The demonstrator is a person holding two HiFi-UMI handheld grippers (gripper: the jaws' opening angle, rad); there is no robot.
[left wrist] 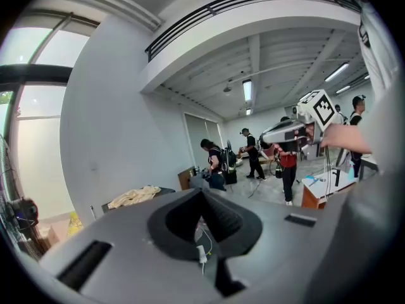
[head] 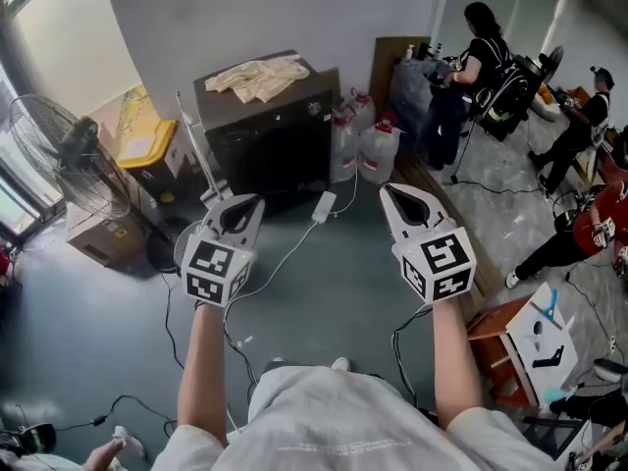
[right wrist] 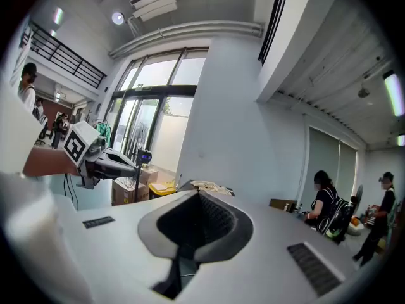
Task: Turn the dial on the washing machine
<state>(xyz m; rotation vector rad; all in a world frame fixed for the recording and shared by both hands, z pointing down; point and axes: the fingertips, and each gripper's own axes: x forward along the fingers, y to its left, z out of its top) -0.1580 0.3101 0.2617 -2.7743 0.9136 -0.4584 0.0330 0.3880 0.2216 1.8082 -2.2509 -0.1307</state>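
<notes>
Both sets of jaws together, empty: left gripper [head: 257, 202], right gripper [head: 386, 188].

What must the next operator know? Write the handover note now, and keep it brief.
Left gripper: shut, empty, held in the air.
Right gripper: shut, empty, held in the air.
Washing machine: dark, ahead across the floor, with a cloth on top. Neither gripper touches it.
Done: nothing. The dial cannot be made out from here.
Left: step up, find the dial, probably open one gripper onto it and turn.
</notes>
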